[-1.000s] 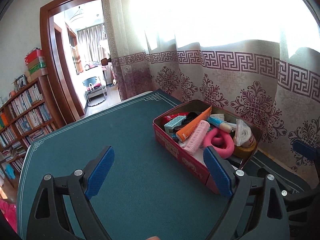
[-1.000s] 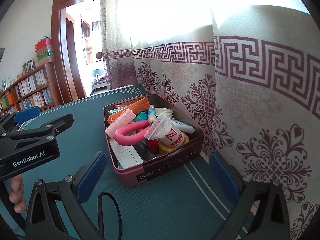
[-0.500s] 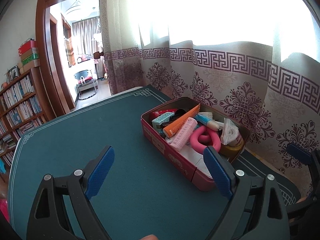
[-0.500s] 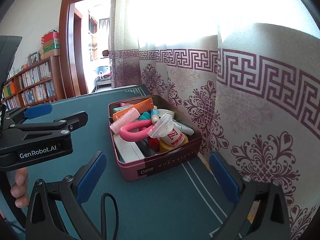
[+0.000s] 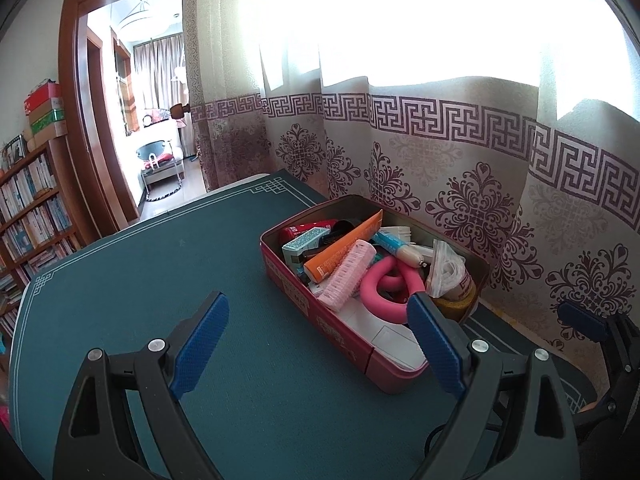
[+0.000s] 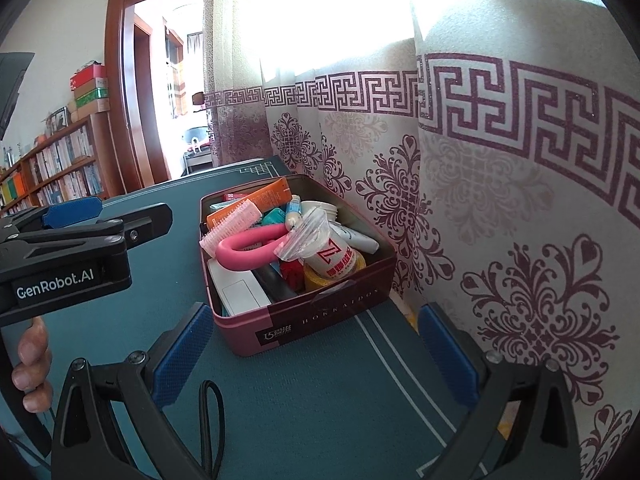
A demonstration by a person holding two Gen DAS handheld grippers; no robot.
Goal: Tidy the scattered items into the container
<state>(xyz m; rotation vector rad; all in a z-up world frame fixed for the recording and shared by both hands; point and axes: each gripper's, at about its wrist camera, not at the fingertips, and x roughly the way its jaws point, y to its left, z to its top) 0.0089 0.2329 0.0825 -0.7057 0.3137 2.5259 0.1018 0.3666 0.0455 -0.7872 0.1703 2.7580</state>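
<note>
A maroon tin box [image 5: 298, 300] stands on the teal table mat [image 5: 140, 280] close to the curtain. It is packed with a pink ring [image 5: 382, 294], an orange tube [image 5: 344, 248], a pink hair roller [image 5: 346, 276], a clear plastic bag [image 5: 444, 268] and other small items. My left gripper [image 5: 316, 308] hovers open and empty in front of the box's long side. The right wrist view shows the box's short wall [image 6: 340, 306] just beyond my right gripper [image 6: 316, 316], which is also open and empty. No loose item shows on the mat.
A patterned curtain [image 6: 500, 200] hangs right behind and beside the box. A black cable loop [image 6: 210, 412] lies on the mat under the right gripper. A hand [image 6: 32, 360] holds the left gripper's black body [image 6: 64, 256]. Bookshelves [image 5: 28, 208] and a doorway [image 5: 148, 120] lie to the left.
Both views have drifted slightly; the box sits a little nearer in the right wrist view. The left gripper has come further into the right wrist view. Both stay open and empty.
</note>
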